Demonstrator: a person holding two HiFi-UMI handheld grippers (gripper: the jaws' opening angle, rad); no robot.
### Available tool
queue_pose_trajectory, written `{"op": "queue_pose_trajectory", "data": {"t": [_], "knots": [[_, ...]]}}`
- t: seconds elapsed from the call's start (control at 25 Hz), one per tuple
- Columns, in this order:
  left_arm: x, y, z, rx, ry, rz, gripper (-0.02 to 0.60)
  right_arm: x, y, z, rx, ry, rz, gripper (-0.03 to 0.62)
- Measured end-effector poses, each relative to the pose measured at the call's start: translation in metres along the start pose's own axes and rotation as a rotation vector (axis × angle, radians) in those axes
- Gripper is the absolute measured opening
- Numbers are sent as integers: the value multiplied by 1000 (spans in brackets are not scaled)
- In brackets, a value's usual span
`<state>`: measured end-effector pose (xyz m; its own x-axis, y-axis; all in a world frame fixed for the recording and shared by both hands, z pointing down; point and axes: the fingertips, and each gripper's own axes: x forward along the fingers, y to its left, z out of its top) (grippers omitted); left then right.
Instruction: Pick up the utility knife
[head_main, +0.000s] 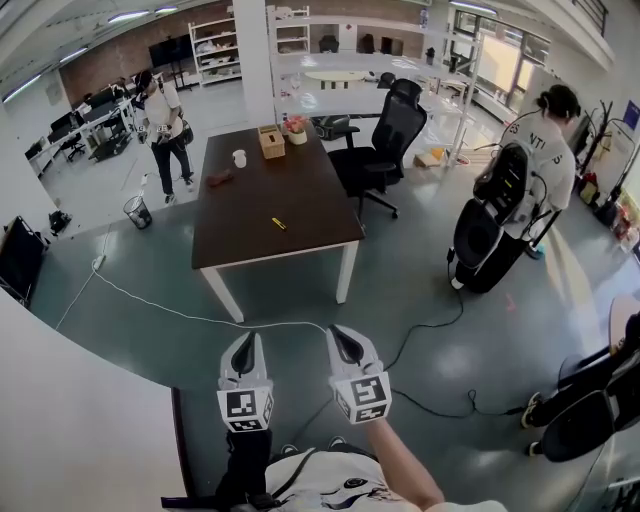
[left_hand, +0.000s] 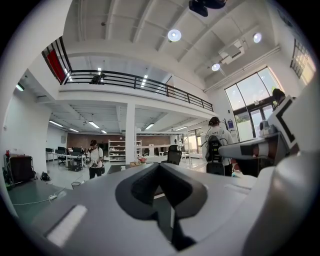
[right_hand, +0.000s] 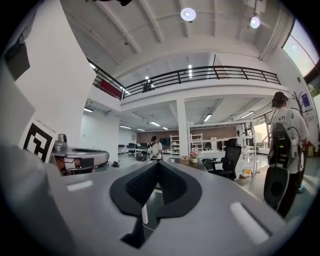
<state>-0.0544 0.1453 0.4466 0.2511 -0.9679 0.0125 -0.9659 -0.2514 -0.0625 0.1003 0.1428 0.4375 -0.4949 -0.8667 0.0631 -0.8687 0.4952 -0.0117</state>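
The utility knife (head_main: 278, 223) is one small yellow sliver with a darker end. It lies flat and slantwise on the dark brown counter (head_main: 300, 200), somewhat nearer the front edge than the back, with bare wood all round it. It is too small from here to make out its blade.

Four other things share that top, one of each, all farther back. A white cup (head_main: 239, 158) stands near the left side, and whether anything is in it I cannot tell. A small reddish thing (head_main: 219, 180) lies near the left edge. A wooden tissue box (head_main: 271, 141) sits just beside a pot of pink flowers (head_main: 296, 130) at the far end.

One black office chair (head_main: 385, 150) stands at the counter's right side. On the floor to the left is a mesh waste bin (head_main: 137, 211), its contents unreadable.

Two tools are held side by side over the floor, well short of the counter. The left tool (head_main: 249, 341) has its jaws pressed together on nothing, and the right tool (head_main: 341, 337) is likewise closed and empty.

Two other people are in the room: one person (head_main: 160, 120) beyond the counter at the left, another person (head_main: 540, 150) at the right.
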Motion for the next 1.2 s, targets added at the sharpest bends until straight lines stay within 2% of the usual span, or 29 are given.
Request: {"op": "queue_pose_trajectory", "data": {"t": [0.4, 0.6, 0.8, 1.04, 1.2], "knots": [[-15, -12, -21, -29, 60, 35, -3, -12, -1, -17, 29, 52, 45, 0], [-17, -2, -35, -37, 98, 50, -3, -1, 4, -28, 46, 82, 60, 0], [15, 24, -36, -40, 83, 48, -3, 34, 4, -27, 36, 91, 49, 0], [58, 52, -25, -34, 46, -2, -3, 82, 4, -9, 26, 53, 25, 0], [71, 74, -31, -52, 66, -14, -3, 104, 11, -9, 35, 56, 15, 0]]}}
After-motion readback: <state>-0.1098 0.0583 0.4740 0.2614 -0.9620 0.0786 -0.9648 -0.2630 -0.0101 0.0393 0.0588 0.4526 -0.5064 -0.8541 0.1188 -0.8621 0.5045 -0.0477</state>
